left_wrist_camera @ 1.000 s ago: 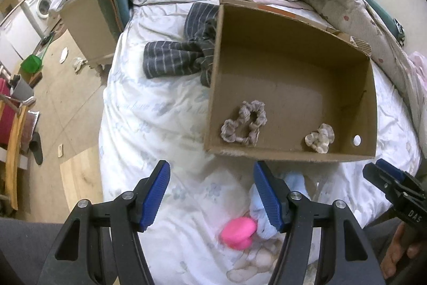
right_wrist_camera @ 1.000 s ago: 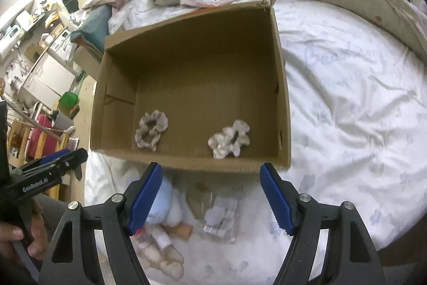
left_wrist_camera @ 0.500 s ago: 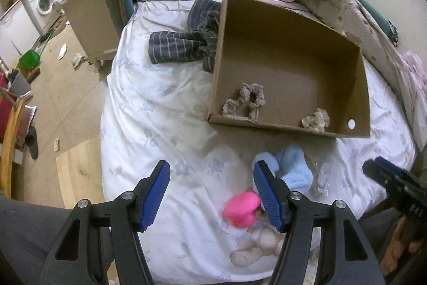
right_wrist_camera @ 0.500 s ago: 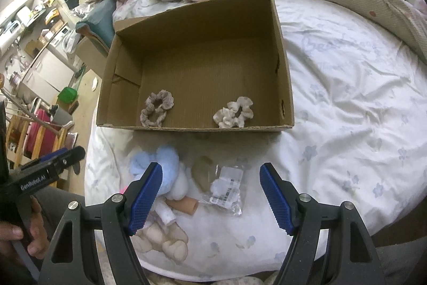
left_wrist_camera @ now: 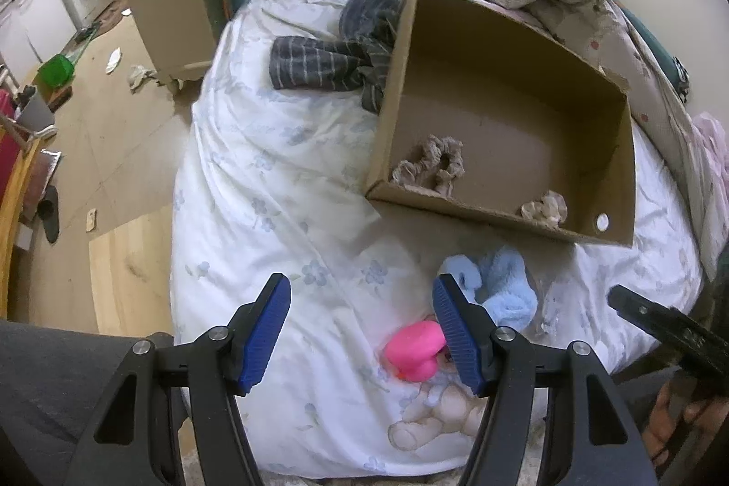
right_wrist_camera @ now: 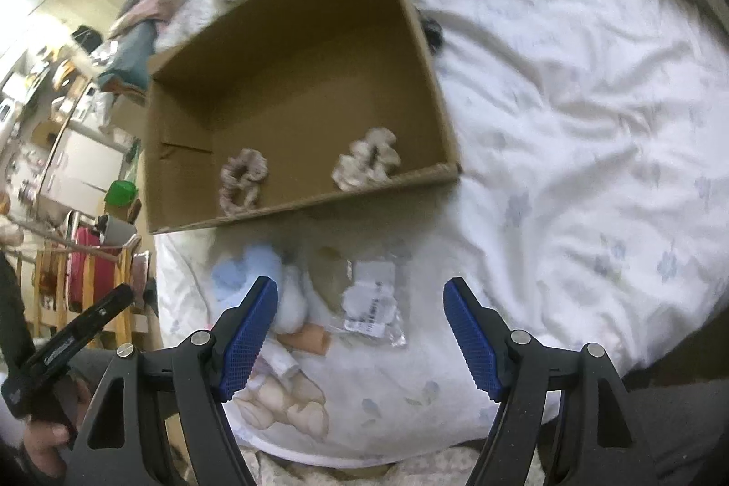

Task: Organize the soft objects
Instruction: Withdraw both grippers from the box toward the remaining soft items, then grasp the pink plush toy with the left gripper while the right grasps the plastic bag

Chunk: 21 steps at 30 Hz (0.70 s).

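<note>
Blue ribbed pads line both grippers. The left gripper is spread wide, holding nothing, above the white floral bedcover near the bed's front edge. Its right pad overlaps a pink soft toy in the view; contact cannot be confirmed. A light-blue fluffy item lies just beyond that pad.

The right gripper is likewise spread wide and empty. Between its pads, on the bedcover, lie a clear plastic packet and a beige tube-shaped piece. The same fluffy item shows beside its left pad.

A cardboard box sits open on the bed, behind these items. Inside, close to its near wall, lie a taupe scrunchie and a cream scrunchie, apart from each other. A striped dark garment lies against the box's left wall.
</note>
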Available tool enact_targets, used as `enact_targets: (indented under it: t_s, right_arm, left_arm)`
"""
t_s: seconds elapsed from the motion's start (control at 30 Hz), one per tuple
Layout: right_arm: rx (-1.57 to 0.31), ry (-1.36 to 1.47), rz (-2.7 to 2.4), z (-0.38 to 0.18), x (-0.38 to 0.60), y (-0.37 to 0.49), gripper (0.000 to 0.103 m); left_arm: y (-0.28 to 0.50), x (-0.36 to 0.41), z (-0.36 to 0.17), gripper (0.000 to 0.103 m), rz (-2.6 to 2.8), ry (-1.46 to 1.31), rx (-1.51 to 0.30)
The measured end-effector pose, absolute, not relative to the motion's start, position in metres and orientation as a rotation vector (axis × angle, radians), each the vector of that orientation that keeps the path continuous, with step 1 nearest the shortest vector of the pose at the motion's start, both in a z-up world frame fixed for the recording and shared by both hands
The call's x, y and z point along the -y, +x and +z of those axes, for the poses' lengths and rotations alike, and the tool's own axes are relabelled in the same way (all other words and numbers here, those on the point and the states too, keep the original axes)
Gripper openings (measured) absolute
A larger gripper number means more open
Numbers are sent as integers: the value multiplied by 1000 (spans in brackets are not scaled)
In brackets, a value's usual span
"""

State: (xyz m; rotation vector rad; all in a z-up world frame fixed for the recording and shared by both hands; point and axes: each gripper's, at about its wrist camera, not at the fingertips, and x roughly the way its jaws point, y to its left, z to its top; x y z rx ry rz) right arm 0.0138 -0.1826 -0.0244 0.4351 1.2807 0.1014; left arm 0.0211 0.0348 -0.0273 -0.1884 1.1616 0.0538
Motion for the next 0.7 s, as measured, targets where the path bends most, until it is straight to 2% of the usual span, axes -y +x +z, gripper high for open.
enact_targets:
  t_s: [0.2, 0.37, 0.53, 0.57, 0.6, 0.7]
  right_arm:
    - [-1349, 459, 75, -42, 181, 18, 80]
    - [-1360, 457, 76, -44, 176, 22, 80]
    - [-1372, 456, 77, -48, 177, 23, 80]
    - [-1375, 458, 78, -48, 178, 24, 80]
    - [-1376, 461, 78, -49, 179, 25, 80]
    - [-1385, 493, 76, -53, 184, 28, 80]
  left_arm:
    - [21, -18, -68, 62, -64, -172, -1343]
    - [19, 13, -86, 62, -179, -36, -1403]
    - [30, 28, -107, 50, -220, -2, -1457]
    - [31, 29, -111, 41, -224, -8, -1471]
    - [33, 30, -115, 37, -218, -10, -1481]
    - [35, 26, -115, 33, -207, -46, -1485]
